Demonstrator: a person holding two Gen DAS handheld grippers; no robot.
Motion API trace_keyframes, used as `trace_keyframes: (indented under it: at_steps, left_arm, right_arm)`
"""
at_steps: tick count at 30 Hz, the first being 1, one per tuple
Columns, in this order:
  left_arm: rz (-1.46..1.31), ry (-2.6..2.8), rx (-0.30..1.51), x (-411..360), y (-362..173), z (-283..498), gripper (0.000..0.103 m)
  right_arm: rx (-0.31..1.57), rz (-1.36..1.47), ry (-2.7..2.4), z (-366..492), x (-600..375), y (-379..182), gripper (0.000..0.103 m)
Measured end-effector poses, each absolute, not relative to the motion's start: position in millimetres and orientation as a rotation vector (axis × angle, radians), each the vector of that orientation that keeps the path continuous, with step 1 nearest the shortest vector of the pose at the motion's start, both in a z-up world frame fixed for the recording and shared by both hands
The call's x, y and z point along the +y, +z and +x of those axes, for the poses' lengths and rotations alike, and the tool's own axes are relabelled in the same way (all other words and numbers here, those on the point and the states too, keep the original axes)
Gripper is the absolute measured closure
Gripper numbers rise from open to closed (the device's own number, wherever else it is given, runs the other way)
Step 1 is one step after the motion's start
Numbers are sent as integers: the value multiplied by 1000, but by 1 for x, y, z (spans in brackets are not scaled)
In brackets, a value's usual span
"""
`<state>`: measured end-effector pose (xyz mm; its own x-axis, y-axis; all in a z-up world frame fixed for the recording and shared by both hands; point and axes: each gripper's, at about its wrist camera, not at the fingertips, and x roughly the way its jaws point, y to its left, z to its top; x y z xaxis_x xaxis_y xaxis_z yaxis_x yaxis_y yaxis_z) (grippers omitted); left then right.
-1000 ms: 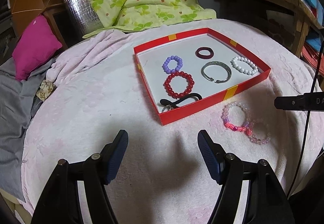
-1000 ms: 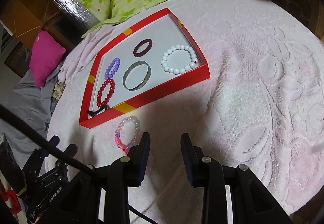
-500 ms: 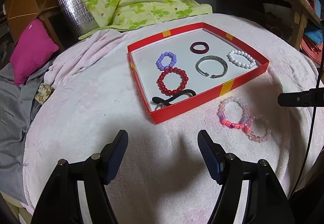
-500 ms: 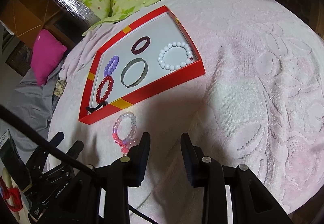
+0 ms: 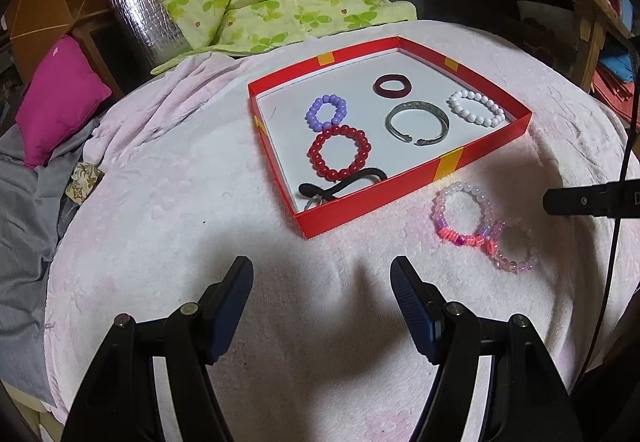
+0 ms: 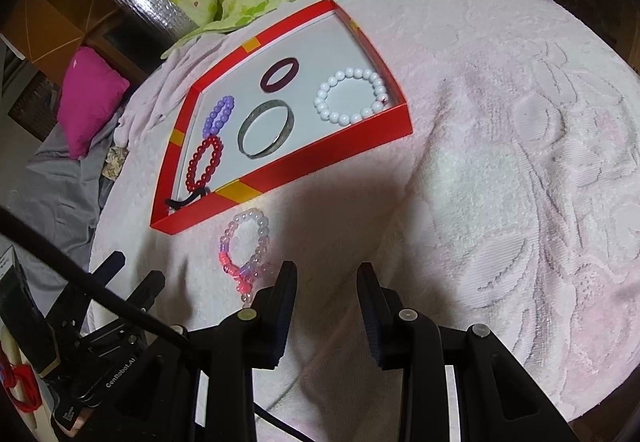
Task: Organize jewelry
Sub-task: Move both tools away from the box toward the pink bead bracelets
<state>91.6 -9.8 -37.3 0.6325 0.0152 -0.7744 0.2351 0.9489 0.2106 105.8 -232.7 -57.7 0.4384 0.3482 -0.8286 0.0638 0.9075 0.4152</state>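
A: How far along is the sorting?

B: Most of it looks done. The red box [image 5: 480, 158] sits toward the far side of the tabletop [image 5: 168, 202], which is covered with a pale pink cloth, and six pieces lie inside it: a purple bead bracelet [image 5: 326, 112], a red bead bracelet [image 5: 339, 152], a black hair tie [image 5: 340, 184] in the near left corner, a silver bangle [image 5: 417, 122], a dark maroon ring [image 5: 392, 86] and a white bead bracelet [image 5: 476, 108] by the right wall.

A: And what is left outside?

B: Two pieces, both on the cloth just in front of the box's near wall, toward its right end. A pink bead bracelet [image 5: 462, 214] lies closer to the box, and a pale clear-bead bracelet [image 5: 512, 248] touches it on the near right side. In the right wrist view that second one is mostly hidden behind the gripper.

A: Is either gripper holding anything?

B: No. The left gripper [image 5: 322, 308] hangs over bare cloth with its jaws spread wide and nothing between them. The right gripper [image 6: 326, 302] has its jaws parted more narrowly, also with nothing in them, just right of the pink bracelet.

A: So what remains?

B: I judge two pickups and two drops into the box, likely starting with the pink one nearest the right gripper.
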Motion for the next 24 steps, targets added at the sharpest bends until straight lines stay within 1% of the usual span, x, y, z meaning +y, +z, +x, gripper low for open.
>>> trace_keyframes:
  at_steps: [7, 9, 11, 12, 16, 18, 19, 20, 23, 24]
  left_arm:
    - [261, -100, 919, 12, -40, 95, 31]
    - [253, -94, 925, 17, -41, 95, 31]
    - [250, -89, 930, 20, -41, 95, 31]
    - [246, -86, 933, 22, -42, 96, 31]
    - [242, -90, 936, 22, -42, 96, 31]
    - [243, -92, 935, 21, -41, 96, 31]
    - [242, -94, 935, 20, -41, 95, 31]
    - [241, -95, 935, 19, -41, 95, 31]
    - [236, -99, 938, 16, -42, 96, 31]
    - [234, -100, 939, 14, -42, 96, 31]
  right_arm:
    - [1143, 382, 189, 109, -222, -64, 69]
    - [1145, 378, 190, 109, -220, -65, 66]
    - [1141, 379, 198, 110, -219, -65, 56]
    - [1137, 374, 203, 109, -217, -64, 55]
    - [1127, 316, 196, 110, -204, -64, 55]
    - [1120, 268, 193, 111, -197, -64, 58]
    - [1116, 247, 194, 110, -195, -64, 64]
    - [1112, 228, 197, 110, -192, -64, 73]
    - [1106, 128, 200, 109, -180, -66, 87]
    - [1093, 71, 200, 107, -175, -66, 89]
